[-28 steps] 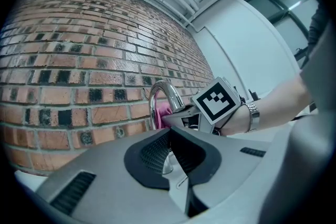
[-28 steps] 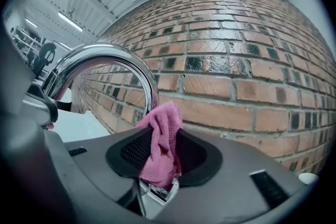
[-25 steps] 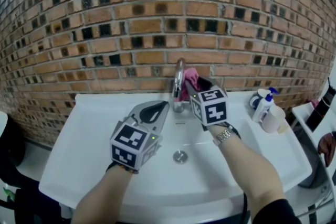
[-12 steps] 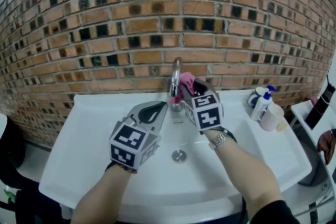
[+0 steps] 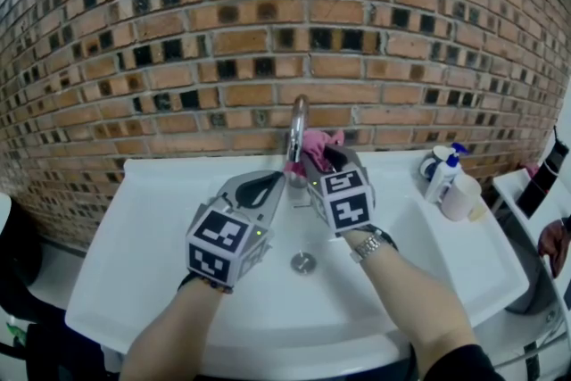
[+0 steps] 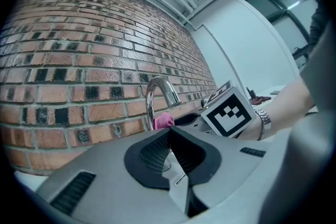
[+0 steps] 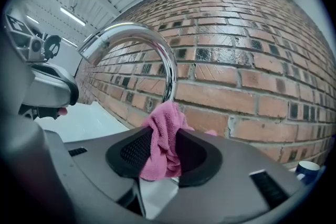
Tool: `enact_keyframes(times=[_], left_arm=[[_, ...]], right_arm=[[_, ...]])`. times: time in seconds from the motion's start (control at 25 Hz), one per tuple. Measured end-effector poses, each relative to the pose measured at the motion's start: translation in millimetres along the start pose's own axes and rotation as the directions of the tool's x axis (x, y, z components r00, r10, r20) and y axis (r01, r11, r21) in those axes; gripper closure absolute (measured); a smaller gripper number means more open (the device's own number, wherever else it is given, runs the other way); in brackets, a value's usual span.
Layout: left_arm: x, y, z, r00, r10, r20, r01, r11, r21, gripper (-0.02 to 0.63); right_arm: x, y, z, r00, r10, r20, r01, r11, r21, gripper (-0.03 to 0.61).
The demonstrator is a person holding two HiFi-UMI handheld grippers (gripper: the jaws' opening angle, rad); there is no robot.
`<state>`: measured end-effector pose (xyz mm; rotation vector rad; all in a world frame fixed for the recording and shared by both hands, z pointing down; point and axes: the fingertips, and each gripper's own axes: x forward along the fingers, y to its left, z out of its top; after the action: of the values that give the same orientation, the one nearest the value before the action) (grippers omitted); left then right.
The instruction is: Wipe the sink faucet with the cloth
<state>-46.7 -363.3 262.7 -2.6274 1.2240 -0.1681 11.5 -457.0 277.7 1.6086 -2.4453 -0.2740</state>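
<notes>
A chrome gooseneck faucet (image 5: 296, 131) rises at the back of the white sink (image 5: 161, 219), against the brick wall. My right gripper (image 5: 318, 158) is shut on a pink cloth (image 5: 316, 143), which presses on the right side of the faucet's upright stem (image 7: 169, 73). In the right gripper view the cloth (image 7: 163, 139) bunches between the black pads and touches the stem's lower part. My left gripper (image 5: 275, 183) is shut and empty, its tips just left of the faucet base. The left gripper view shows the faucet (image 6: 157, 97) and the pink cloth (image 6: 164, 120) beyond its closed pads.
The drain (image 5: 303, 262) lies in the basin below the grippers. A pump bottle (image 5: 442, 176), a white cup (image 5: 459, 200) and a round container (image 5: 434, 165) stand on the sink's right ledge. A dark item (image 5: 544, 181) leans at the far right.
My right gripper has moved down and left along the faucet stem with the pink cloth. The left gripper has stayed where it was.
</notes>
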Motion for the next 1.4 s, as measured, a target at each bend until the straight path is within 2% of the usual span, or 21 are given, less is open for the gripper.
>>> enact_keyframes(times=[0.92, 1.4], left_arm=[[0.2, -5.8, 0.2, 1.0, -0.013, -0.008, 0.013, 1.0, 0.008, 0.606], [1.1, -8.2, 2.8, 1.0, -0.015, 0.004, 0.015, 1.0, 0.01, 0.606]], right_arm=[[-11.4, 20.6, -35.0, 0.997, 0.036, -0.065, -0.038, 0.999, -0.018, 0.437], [-6.4, 39.0, -59.1, 0.984, 0.105, -0.147, -0.11, 0.994, -0.025, 0.44]])
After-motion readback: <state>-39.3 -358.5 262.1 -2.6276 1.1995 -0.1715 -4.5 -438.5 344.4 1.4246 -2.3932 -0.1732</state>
